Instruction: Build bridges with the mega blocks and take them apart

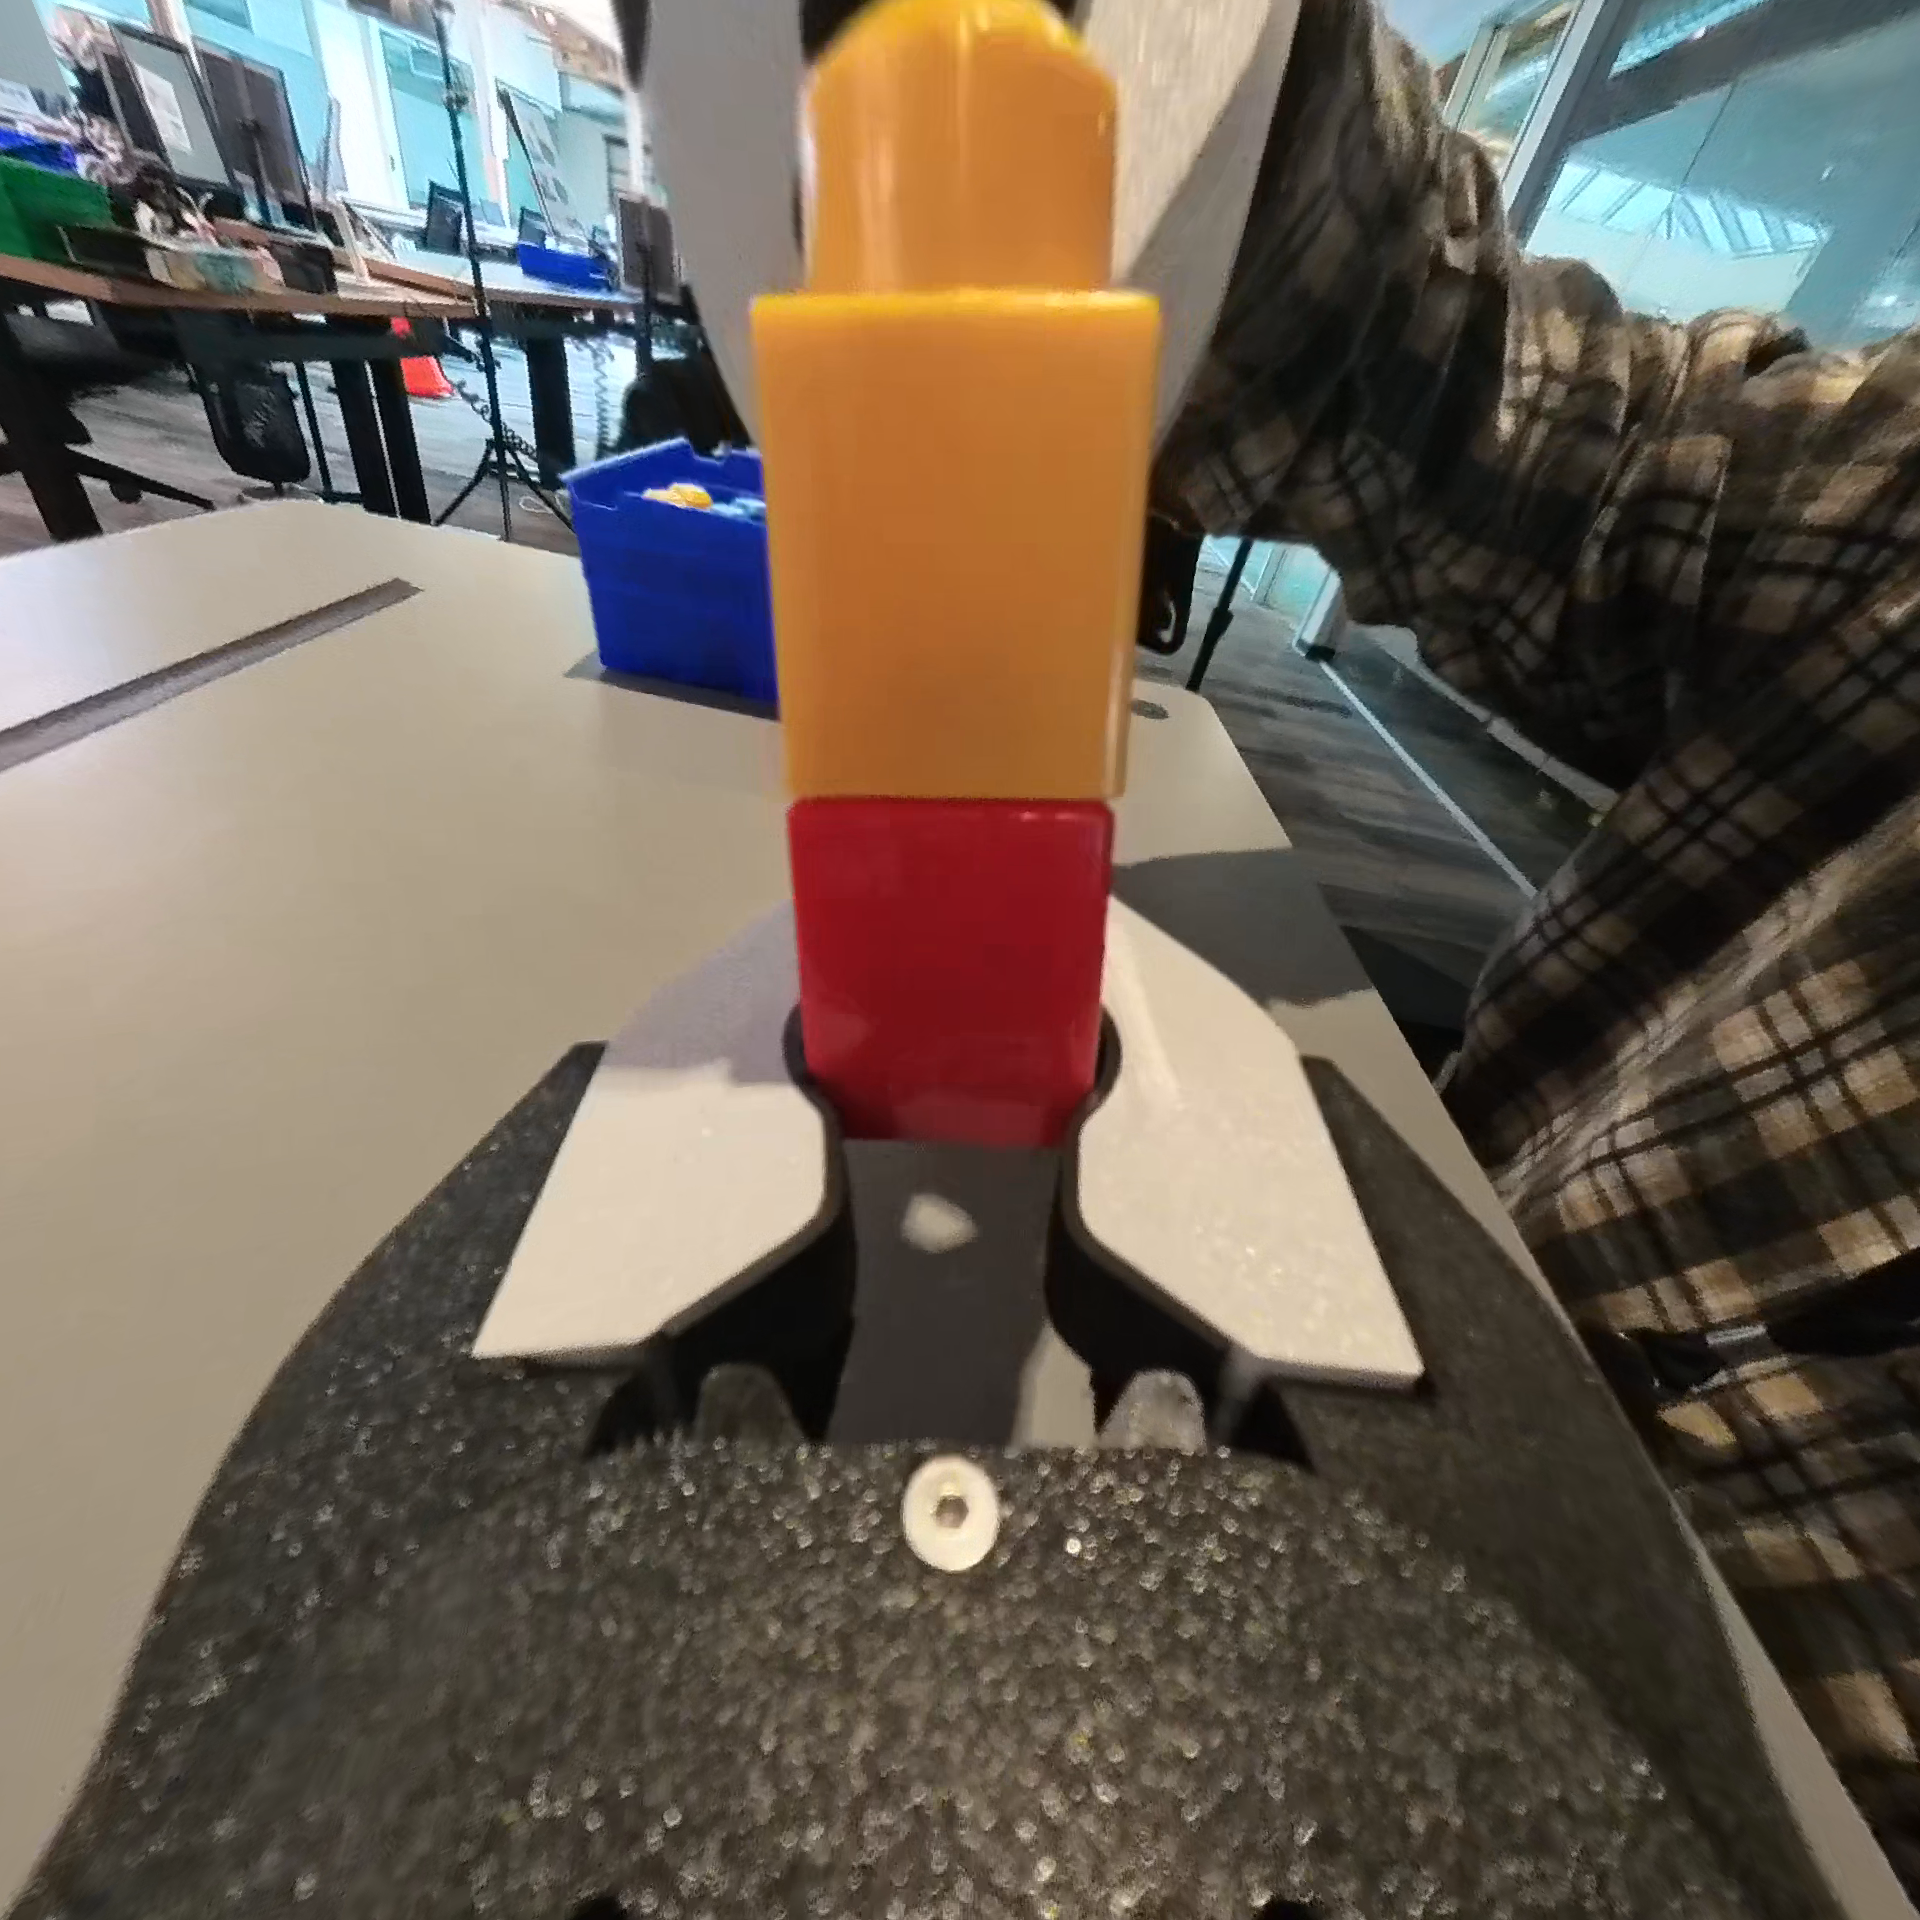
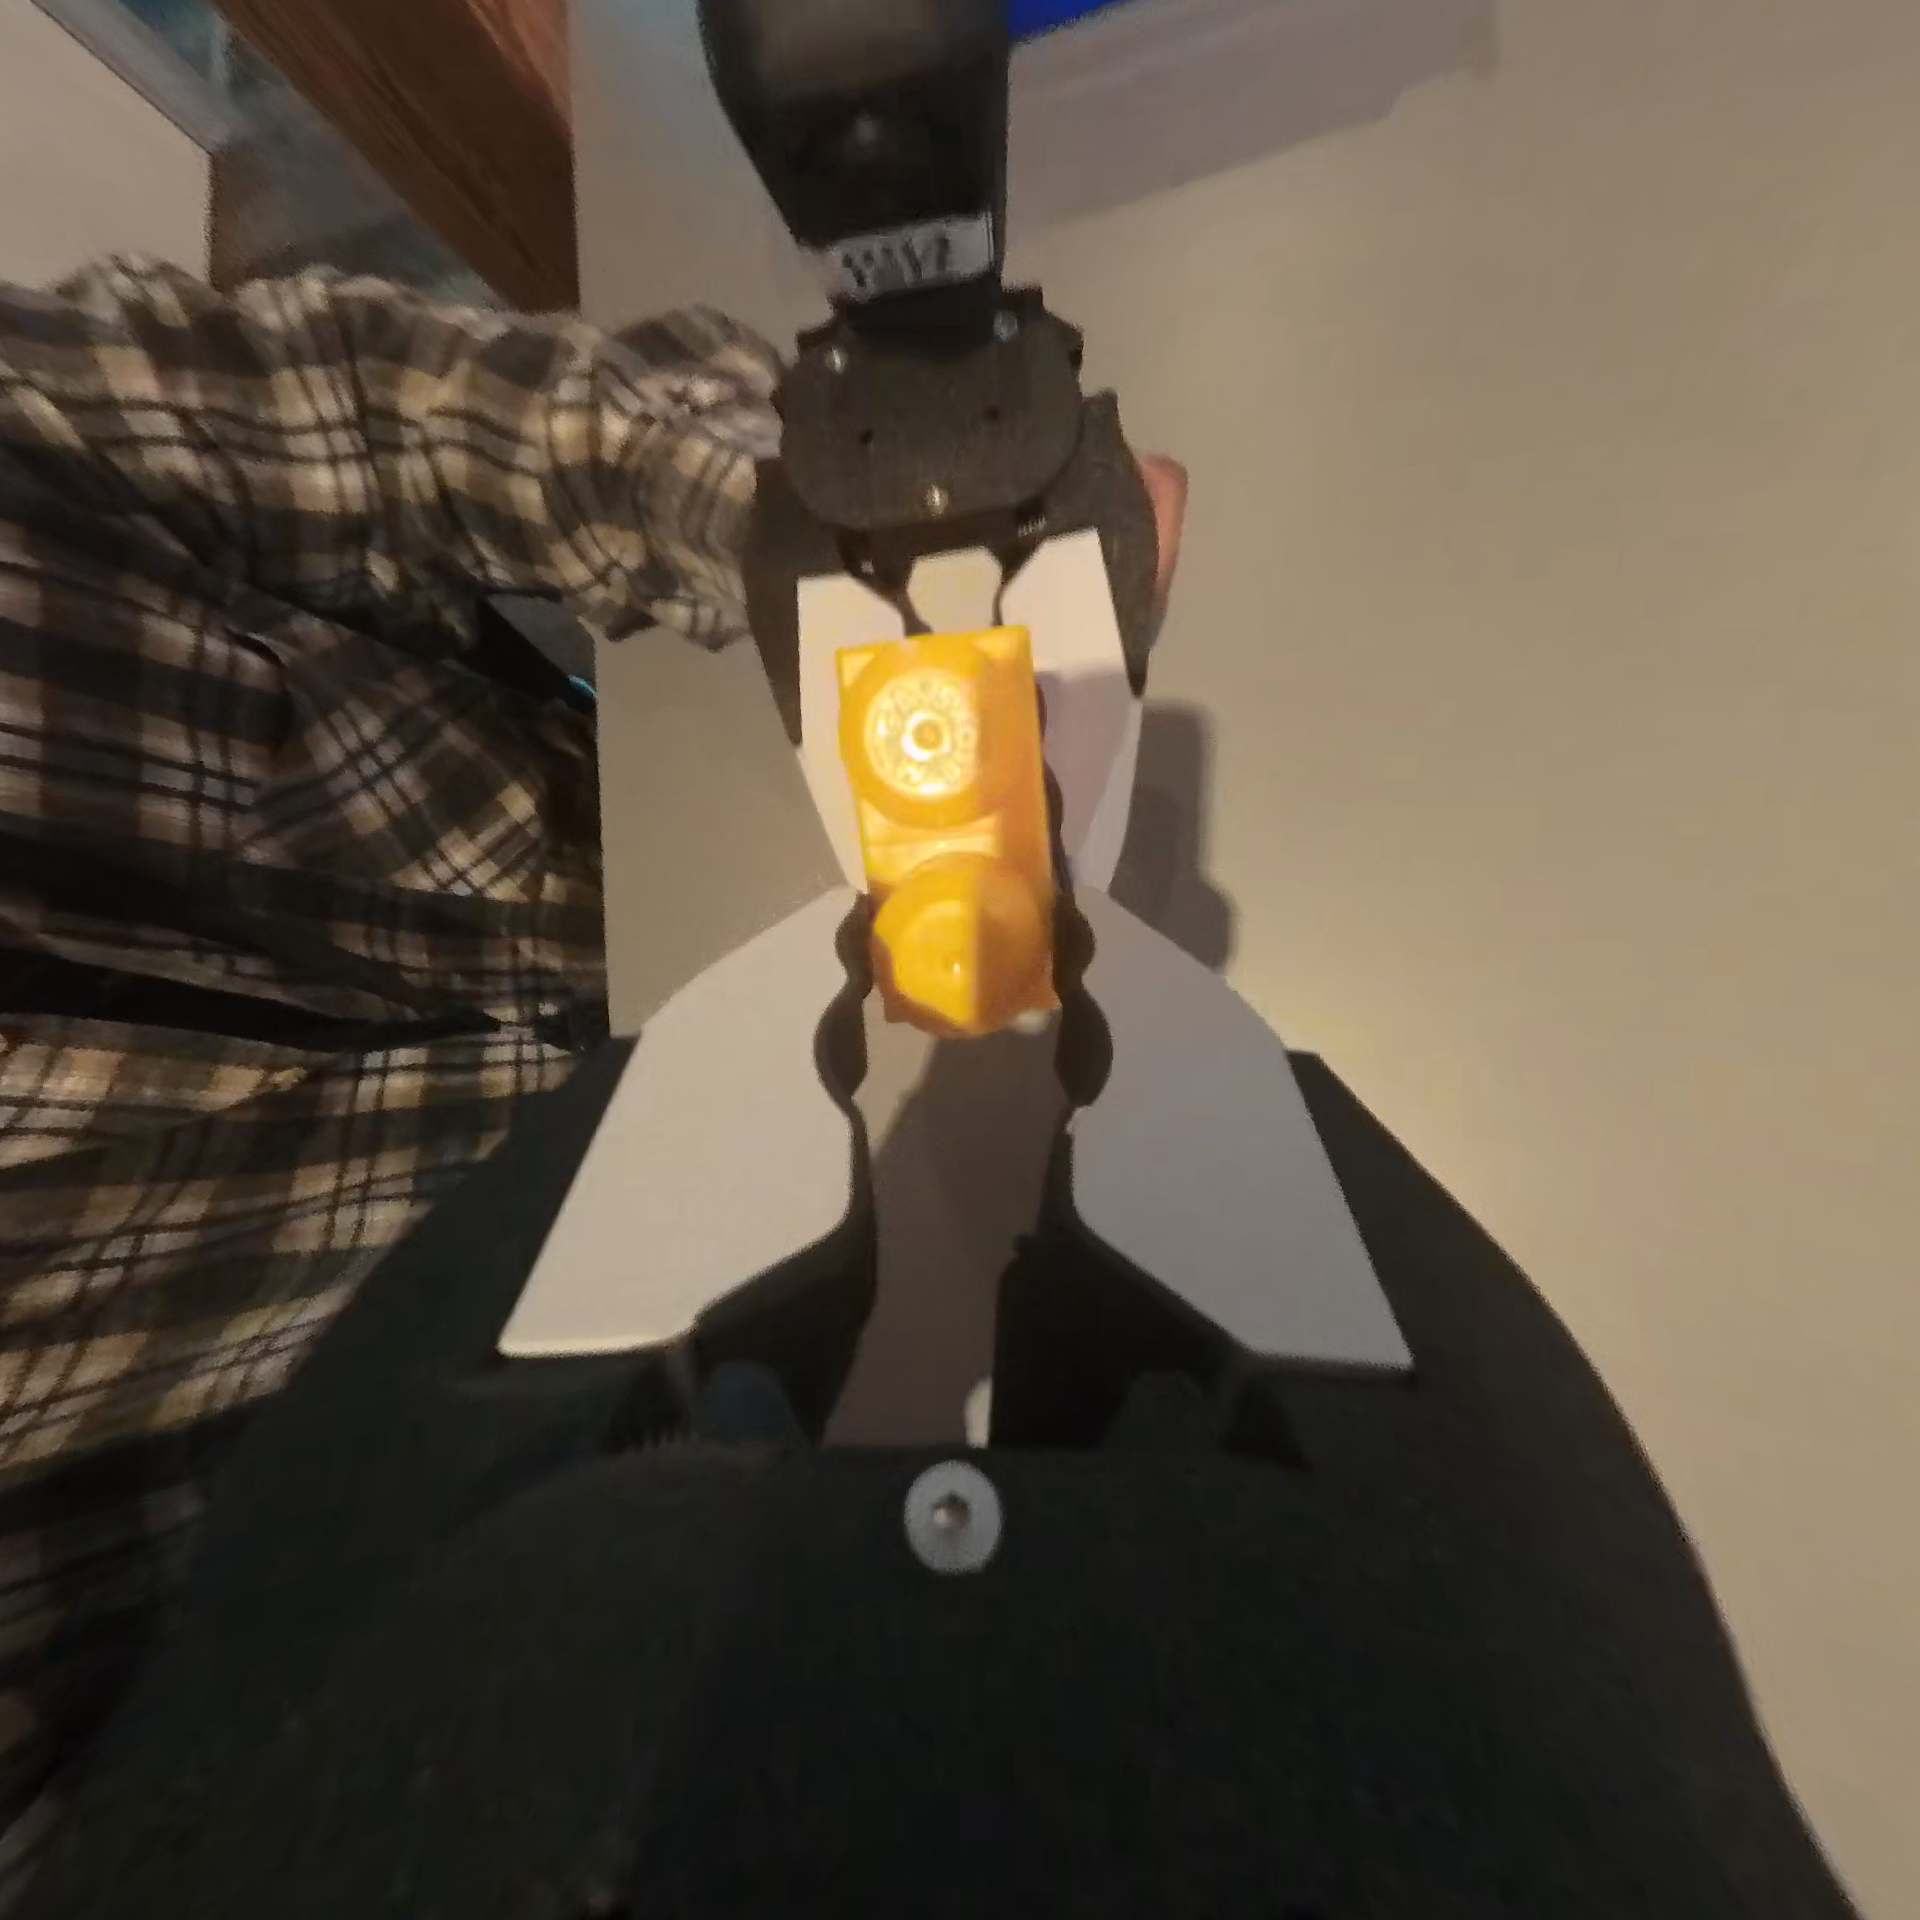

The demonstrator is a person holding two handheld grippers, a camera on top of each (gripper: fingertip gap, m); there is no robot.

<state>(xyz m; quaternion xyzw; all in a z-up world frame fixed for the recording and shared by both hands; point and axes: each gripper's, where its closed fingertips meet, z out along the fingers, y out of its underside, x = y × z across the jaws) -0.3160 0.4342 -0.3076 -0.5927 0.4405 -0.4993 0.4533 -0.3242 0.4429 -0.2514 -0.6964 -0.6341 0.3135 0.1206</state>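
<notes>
The table (image 1: 312,935) filled the left of the frame, a blue bin (image 1: 675,582) at upper centre. The left gripper (image 1: 951,1049) was clamped on the red block (image 1: 951,956) at centre. The right gripper (image 2: 961,997) gripped the yellow block (image 2: 940,790) stacked above it.

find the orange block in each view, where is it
Left wrist view: orange block fills the upper centre, stacked on the red block that the left gripper grips.
Right wrist view: centre, seen from above, studs showing, in the right gripper.
Shared landmark: the plaid sleeve.
</notes>
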